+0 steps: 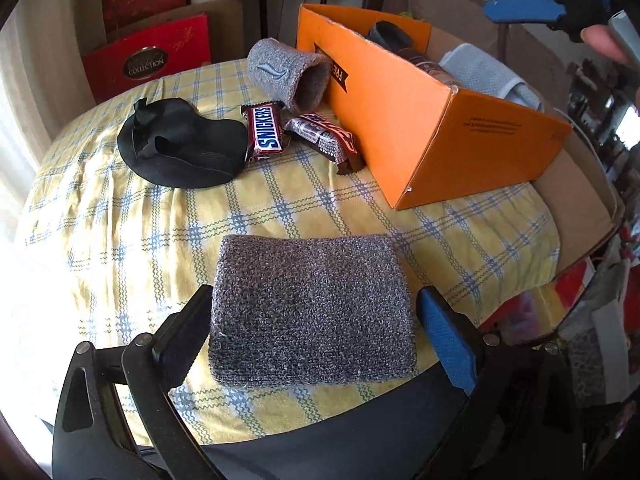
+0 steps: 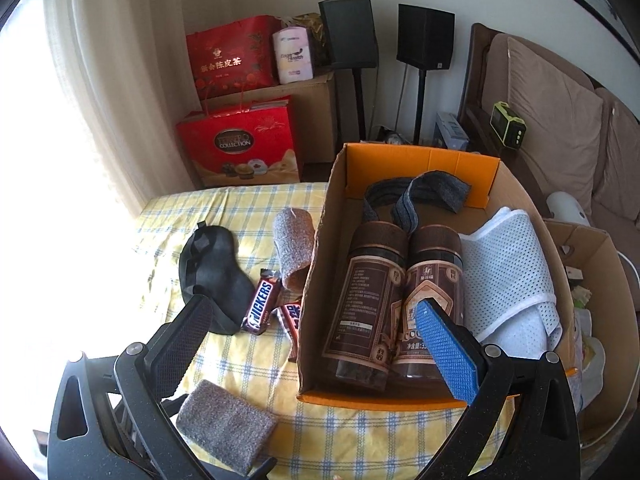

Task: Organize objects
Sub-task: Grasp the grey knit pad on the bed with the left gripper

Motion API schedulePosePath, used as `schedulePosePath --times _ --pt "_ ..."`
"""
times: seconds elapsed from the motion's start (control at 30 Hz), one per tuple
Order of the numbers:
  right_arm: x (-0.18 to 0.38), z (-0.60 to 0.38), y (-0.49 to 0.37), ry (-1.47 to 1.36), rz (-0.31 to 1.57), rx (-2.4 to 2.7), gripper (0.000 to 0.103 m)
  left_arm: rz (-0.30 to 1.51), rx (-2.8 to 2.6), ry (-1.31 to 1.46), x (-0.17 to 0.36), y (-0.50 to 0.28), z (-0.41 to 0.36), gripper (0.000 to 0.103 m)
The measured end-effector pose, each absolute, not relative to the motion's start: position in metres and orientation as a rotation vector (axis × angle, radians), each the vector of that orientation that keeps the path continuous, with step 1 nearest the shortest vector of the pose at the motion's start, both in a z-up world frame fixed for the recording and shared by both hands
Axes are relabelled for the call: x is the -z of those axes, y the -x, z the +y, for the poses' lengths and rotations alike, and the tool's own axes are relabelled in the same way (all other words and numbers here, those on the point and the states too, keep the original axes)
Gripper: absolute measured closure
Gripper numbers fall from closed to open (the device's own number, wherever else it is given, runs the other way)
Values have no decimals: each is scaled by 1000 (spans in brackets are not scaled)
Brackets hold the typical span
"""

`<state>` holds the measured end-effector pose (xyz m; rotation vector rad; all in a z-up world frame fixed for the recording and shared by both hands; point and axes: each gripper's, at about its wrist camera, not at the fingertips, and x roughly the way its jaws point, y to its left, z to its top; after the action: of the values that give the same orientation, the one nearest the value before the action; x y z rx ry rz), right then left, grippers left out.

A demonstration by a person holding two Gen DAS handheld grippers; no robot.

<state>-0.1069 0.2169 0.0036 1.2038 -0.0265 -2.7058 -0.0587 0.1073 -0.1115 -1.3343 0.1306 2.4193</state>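
Nearest the left wrist camera: dark grey wristband (image 1: 312, 312) lying flat near the front edge of the checked tablecloth (image 1: 120, 240), sitting between the fingers of the left gripper (image 1: 316, 344), jaws wide, pads either side of it and apparently not touching yet. Right gripper (image 2: 316, 344) hovers over the near end of the orange box (image 2: 400, 400), jaws wide, holding nothing. Box stands along the right edge of the surface. Inside it: two brown jars (image 2: 396, 300) lying side by side, a white mesh cloth (image 2: 508, 276) against the right wall, a grey headband (image 2: 416, 194) at the far end. Outside it: a lighter grey wristband (image 1: 290, 74) touching the box's left wall near the far edge, a Snickers bar (image 1: 266, 132), a second wrapped bar (image 1: 326, 140) just beside the box, and a black eye mask (image 1: 182, 148) toward the left edge. Judgement: roughly half done, four items boxed, five left, dark wristband likely next. Readable text: "SNICKERS" on the bar; "COLLECTION" on the red gift bag (image 2: 240, 144) behind the surface; Chinese characters on the red box (image 2: 234, 58) above it; "FRE…" partly visible on the orange box's side. Jar labels are Chinese, too small to read.
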Motion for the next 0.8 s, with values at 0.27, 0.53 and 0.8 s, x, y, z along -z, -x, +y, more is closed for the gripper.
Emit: schedulePosePath --times 0.27,0.53,0.8 --pt "-7 215 117 -1207 -41 2679 2 42 -2398 1337 104 68 85 58" --pt "-14 184 153 -1263 56 2582 25 -63 -2432 1325 85 80 54 66" --pt "2 157 199 -1360 119 2527 38 -145 -2474 1320 67 104 20 66"
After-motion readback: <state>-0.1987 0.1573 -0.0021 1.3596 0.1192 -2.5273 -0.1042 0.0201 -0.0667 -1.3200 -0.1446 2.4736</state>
